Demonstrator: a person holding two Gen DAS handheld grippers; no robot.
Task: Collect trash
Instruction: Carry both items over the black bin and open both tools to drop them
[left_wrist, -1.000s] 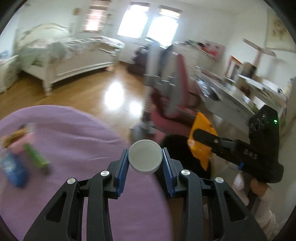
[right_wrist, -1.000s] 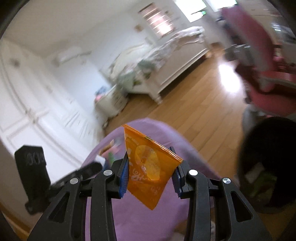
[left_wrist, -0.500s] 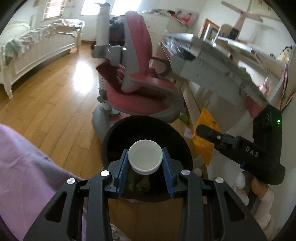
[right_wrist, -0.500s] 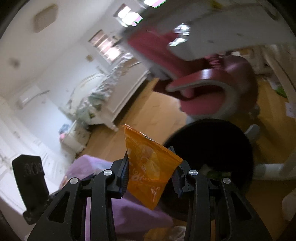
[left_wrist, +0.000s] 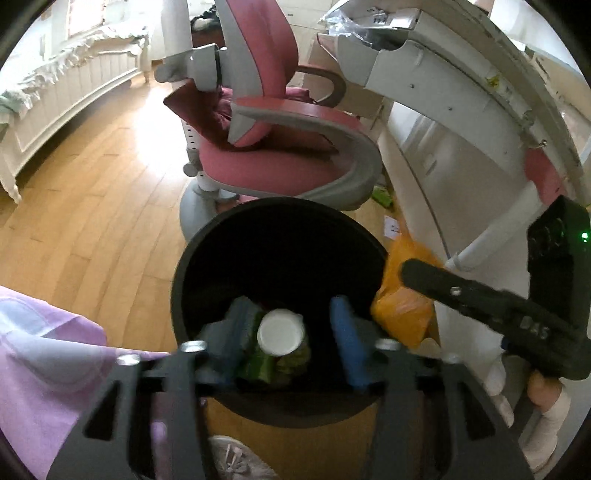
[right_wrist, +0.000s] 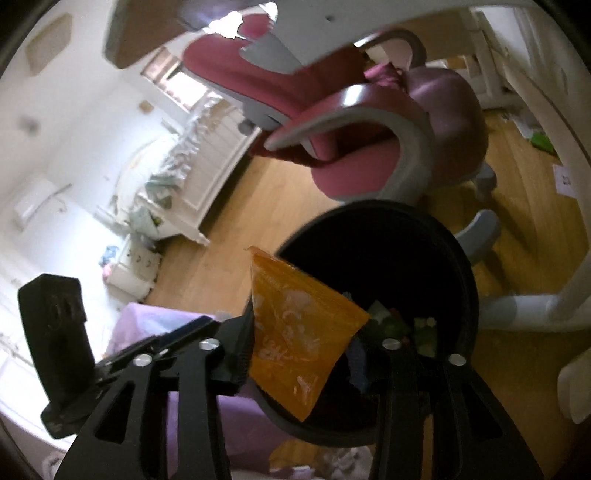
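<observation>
the left gripper (left_wrist: 286, 334) hangs over the black bin (left_wrist: 207, 258), its jaws spread wide with nothing between them; the white cup (left_wrist: 280, 331) is free of both pads, over the green rubbish in the bin. the right gripper (right_wrist: 306, 350) has its jaws opened around the orange wrapper (right_wrist: 299, 332), above the bin's (right_wrist: 458, 266) near rim; whether the pads still touch it cannot be told
</observation>
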